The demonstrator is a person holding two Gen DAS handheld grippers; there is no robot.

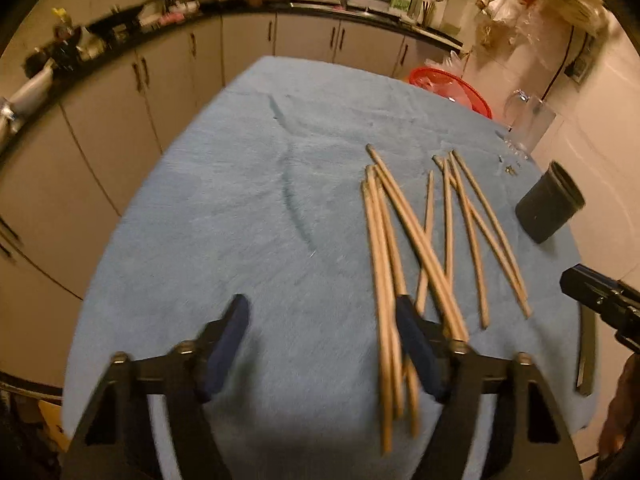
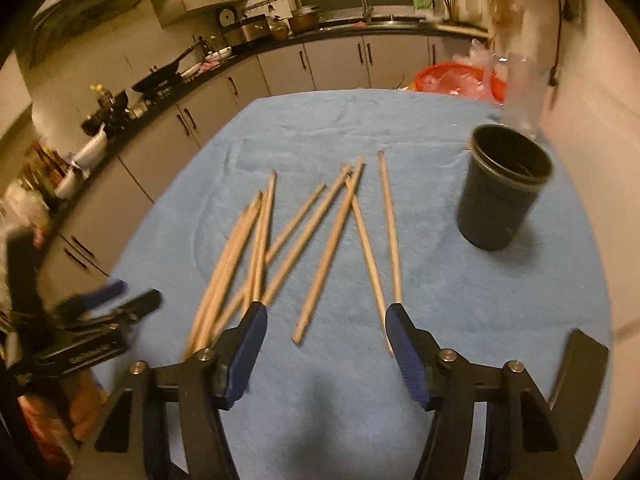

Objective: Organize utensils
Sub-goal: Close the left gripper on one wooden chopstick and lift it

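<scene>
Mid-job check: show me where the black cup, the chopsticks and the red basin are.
black cup (image 2: 496, 208), right wrist view, on its outer wall.
chopsticks (image 2: 332, 232), right wrist view, on the shaft of one stick mid-pile.
red basin (image 1: 452, 86), left wrist view, on its rim beyond the table's far edge.

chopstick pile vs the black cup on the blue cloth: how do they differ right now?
Pose: the chopsticks lie flat and crossed over one another; the black cup stands upright, mouth open.
Look: the chopsticks are thin, pale wooden sticks; the black cup is a wide, dark cylinder with a rim.
Place: in the right wrist view the chopsticks lie mid-cloth, with the black cup apart from them to their right.
Shared: both rest on the blue cloth, and neither gripper holds either.
</scene>
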